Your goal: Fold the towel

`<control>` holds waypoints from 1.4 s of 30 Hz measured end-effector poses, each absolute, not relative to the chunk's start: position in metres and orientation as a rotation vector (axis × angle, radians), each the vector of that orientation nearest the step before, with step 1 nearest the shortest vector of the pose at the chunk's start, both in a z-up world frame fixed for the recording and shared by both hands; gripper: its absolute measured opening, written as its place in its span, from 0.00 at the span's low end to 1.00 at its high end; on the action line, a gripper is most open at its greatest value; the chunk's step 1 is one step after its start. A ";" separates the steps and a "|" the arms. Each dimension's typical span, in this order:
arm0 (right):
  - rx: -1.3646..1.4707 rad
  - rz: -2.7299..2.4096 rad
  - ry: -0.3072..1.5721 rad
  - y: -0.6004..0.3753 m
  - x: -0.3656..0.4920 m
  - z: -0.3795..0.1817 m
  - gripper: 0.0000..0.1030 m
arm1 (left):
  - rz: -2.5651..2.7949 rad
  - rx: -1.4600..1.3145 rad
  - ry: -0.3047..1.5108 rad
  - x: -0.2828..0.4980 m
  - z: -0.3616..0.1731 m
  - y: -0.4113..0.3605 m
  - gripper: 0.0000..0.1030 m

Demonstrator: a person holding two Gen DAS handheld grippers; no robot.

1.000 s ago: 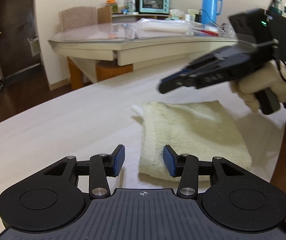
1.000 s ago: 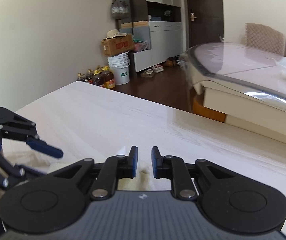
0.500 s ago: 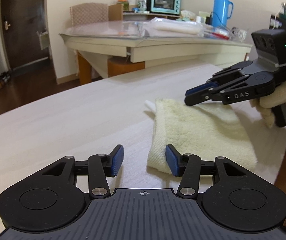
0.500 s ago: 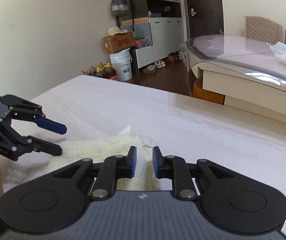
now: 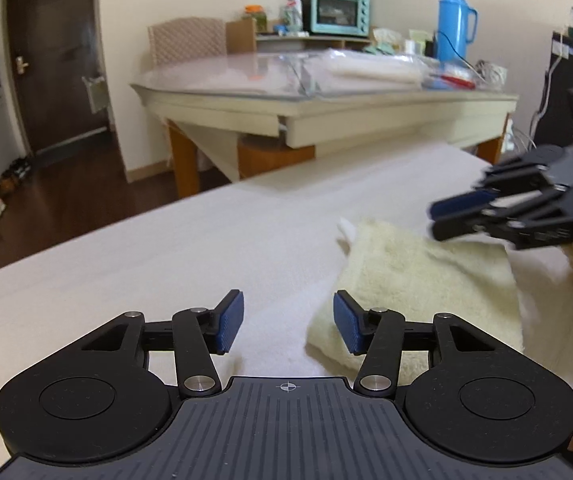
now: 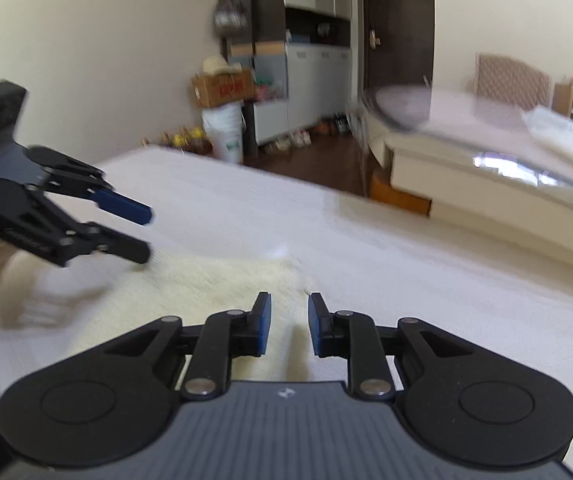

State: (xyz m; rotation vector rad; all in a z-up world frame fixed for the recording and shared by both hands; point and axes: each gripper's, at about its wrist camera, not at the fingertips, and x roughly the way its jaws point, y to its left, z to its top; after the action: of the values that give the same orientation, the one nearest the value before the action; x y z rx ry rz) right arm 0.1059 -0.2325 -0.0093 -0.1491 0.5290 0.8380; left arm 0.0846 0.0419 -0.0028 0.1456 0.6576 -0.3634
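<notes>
The towel [image 5: 418, 280] lies flat on the white table [image 5: 166, 264], soft and pale yellow. It looks folded into a small pad already, so this may be the last fold or just a tidy-up. In the left camera it sits to the right, with its near edge just past your left gripper [image 5: 288, 322].

Your left gripper holds nothing. Its two blue fingers are wide apart, with bare table between them, and the right one sits just at the near left corner of the towel.

Your right gripper [image 6: 288, 326] holds nothing too. Its fingers have a small gap between them. In its own camera the towel's far corner lies just ahead of the tips. That picture is blurry, so I cannot say for sure if the tips touch the cloth.

To do this step well, pick one edge and take both of its corners. Slide your left gripper a little to the right so the corner sits between the fingers. Push one finger under all the layers, not only the top one. Close softly. Lift both corners to the same height, carry them over together, and lay edge on edge.
</notes>
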 end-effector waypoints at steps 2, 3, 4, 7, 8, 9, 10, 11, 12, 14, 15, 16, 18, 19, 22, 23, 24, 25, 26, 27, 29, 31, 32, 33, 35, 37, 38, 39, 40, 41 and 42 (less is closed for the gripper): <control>-0.141 0.899 0.521 -0.225 0.089 -0.006 0.22 | -0.361 0.153 0.673 0.085 -0.006 0.044 0.52; -0.139 0.932 0.519 -0.221 0.080 -0.005 0.22 | -0.364 0.161 0.683 0.086 -0.009 0.043 0.52; -0.144 0.944 0.521 -0.218 0.075 -0.006 0.22 | -0.371 0.164 0.688 0.086 -0.011 0.043 0.52; -0.170 0.954 0.535 -0.211 0.064 -0.012 0.22 | -0.377 0.175 0.687 0.087 -0.015 0.040 0.54; -0.179 0.957 0.539 -0.209 0.061 -0.013 0.22 | -0.372 0.185 0.684 0.088 -0.016 0.039 0.55; -0.187 0.960 0.543 -0.207 0.057 -0.015 0.22 | -0.370 0.190 0.682 0.088 -0.016 0.038 0.55; -0.196 0.963 0.548 -0.205 0.054 -0.017 0.22 | -0.371 0.196 0.681 0.089 -0.017 0.037 0.55; -0.204 0.966 0.552 -0.202 0.050 -0.019 0.22 | -0.371 0.202 0.680 0.089 -0.017 0.037 0.56; -0.213 0.969 0.557 -0.200 0.046 -0.021 0.22 | -0.372 0.204 0.678 0.089 -0.017 0.037 0.56; -0.230 0.975 0.566 -0.196 0.039 -0.025 0.22 | -0.378 0.197 0.677 0.090 -0.018 0.038 0.57; -0.238 0.978 0.570 -0.193 0.036 -0.027 0.23 | -0.381 0.191 0.677 0.091 -0.019 0.039 0.57; -0.236 0.976 0.571 -0.194 0.033 -0.027 0.23 | -0.383 0.185 0.676 0.092 -0.019 0.039 0.58; -0.221 0.967 0.568 -0.198 0.030 -0.025 0.23 | -0.385 0.185 0.676 0.093 -0.019 0.039 0.59; -0.213 0.963 0.567 -0.200 0.028 -0.023 0.23 | -0.385 0.188 0.675 0.094 -0.019 0.039 0.59; -0.190 0.949 0.564 -0.205 0.022 -0.020 0.24 | -0.385 0.208 0.673 0.097 -0.019 0.036 0.59; -0.182 0.945 0.563 -0.207 0.020 -0.019 0.24 | -0.383 0.212 0.673 0.099 -0.019 0.035 0.59; -0.174 0.940 0.561 -0.209 0.019 -0.018 0.24 | -0.382 0.217 0.673 0.100 -0.018 0.034 0.59; -0.167 0.936 0.560 -0.211 0.017 -0.016 0.23 | -0.380 0.220 0.674 0.101 -0.018 0.033 0.58; -0.159 0.931 0.559 -0.213 0.015 -0.015 0.23 | -0.374 0.221 0.673 0.101 -0.017 0.033 0.58; -0.152 0.927 0.558 -0.215 0.013 -0.014 0.23 | -0.365 0.223 0.668 0.100 -0.016 0.034 0.56; -0.136 0.917 0.555 -0.218 0.009 -0.012 0.23 | -0.352 0.202 0.652 0.092 -0.010 0.036 0.53; -0.121 0.908 0.553 -0.222 0.006 -0.009 0.23 | -0.366 0.172 0.641 0.083 -0.006 0.035 0.53; -0.113 0.904 0.551 -0.224 0.004 -0.008 0.23 | -0.378 0.166 0.638 0.079 -0.005 0.033 0.53; -0.106 0.899 0.550 -0.226 0.002 -0.007 0.23 | -0.387 0.181 0.636 0.076 -0.006 0.029 0.53; -0.104 0.895 0.548 -0.225 -0.001 -0.007 0.23 | -0.398 0.211 0.642 0.075 -0.010 0.020 0.53; -0.104 0.891 0.546 -0.224 -0.004 -0.007 0.24 | -0.395 0.235 0.651 0.080 -0.016 0.014 0.54; -0.102 0.888 0.546 -0.225 -0.006 -0.006 0.24 | -0.393 0.247 0.655 0.082 -0.018 0.011 0.56; -0.101 0.884 0.546 -0.225 -0.007 -0.005 0.24 | -0.392 0.255 0.657 0.084 -0.021 0.010 0.57; -0.100 0.881 0.546 -0.225 -0.009 -0.005 0.25 | -0.393 0.253 0.656 0.086 -0.022 0.010 0.57; -0.109 0.872 0.550 -0.227 -0.012 -0.005 0.25 | -0.394 0.251 0.655 0.089 -0.023 0.011 0.58; -0.110 0.860 0.552 -0.230 -0.014 -0.006 0.25 | -0.395 0.250 0.654 0.090 -0.024 0.012 0.61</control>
State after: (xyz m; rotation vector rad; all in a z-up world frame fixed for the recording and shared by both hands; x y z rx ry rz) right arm -0.0138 -0.2299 -0.0058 -0.1104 0.5516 0.8602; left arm 0.0905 0.0116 -0.0239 0.2496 0.6537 -0.3950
